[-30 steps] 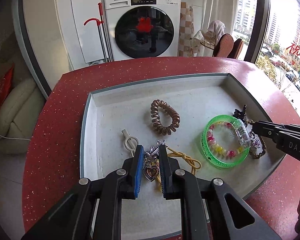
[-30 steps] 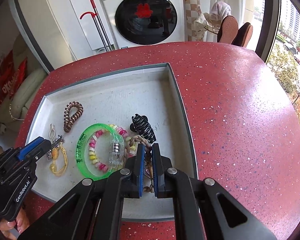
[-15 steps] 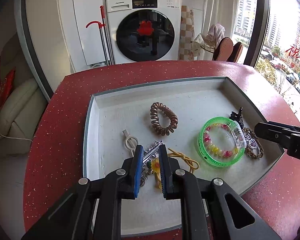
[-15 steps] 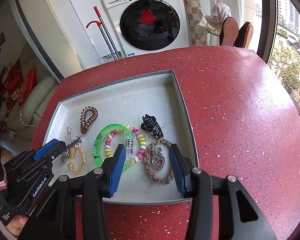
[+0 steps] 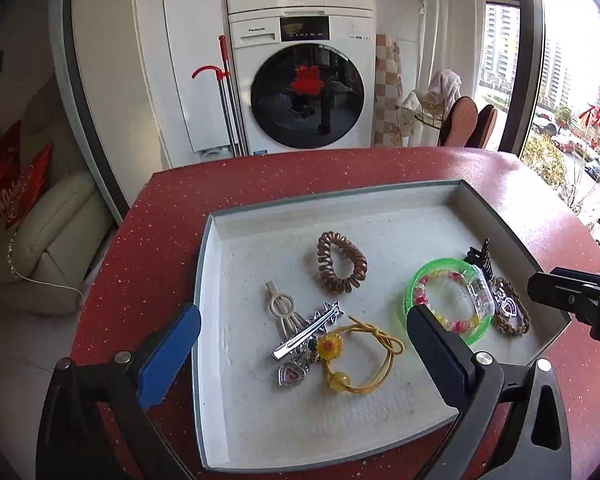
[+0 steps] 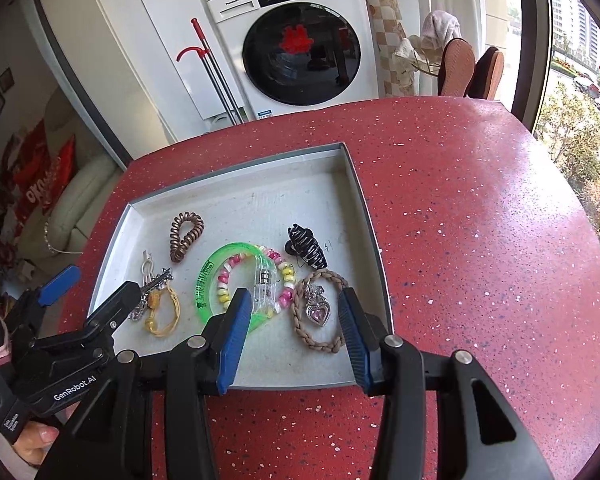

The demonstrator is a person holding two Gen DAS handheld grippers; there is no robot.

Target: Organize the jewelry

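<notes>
A grey tray (image 5: 496, 216) (image 6: 356, 184) on the red table holds the jewelry. My left gripper (image 5: 304, 340) is open and empty above a silver hair clip (image 5: 306, 330), a heart pendant (image 5: 290, 374) and a yellow cord tie (image 5: 364, 352). My right gripper (image 6: 294, 328) is open and empty above a braided bracelet (image 6: 300, 320) with a heart charm (image 6: 318, 312). A green bangle (image 5: 420, 280) (image 6: 208, 276), a bead bracelet (image 6: 286, 270), a brown spiral hair tie (image 5: 342, 266) (image 6: 186, 236) and a black claw clip (image 6: 306, 246) also lie in the tray.
The red speckled table (image 6: 480, 240) stretches right of the tray. A washing machine (image 5: 304, 92) stands behind the table, a sofa (image 5: 44, 248) to the left and a window (image 5: 572, 80) on the right.
Both grippers opened and pulled back and up from the tray. The left one let go of the heart pendant cluster, the right one of the braided bracelet with its heart charm.
</notes>
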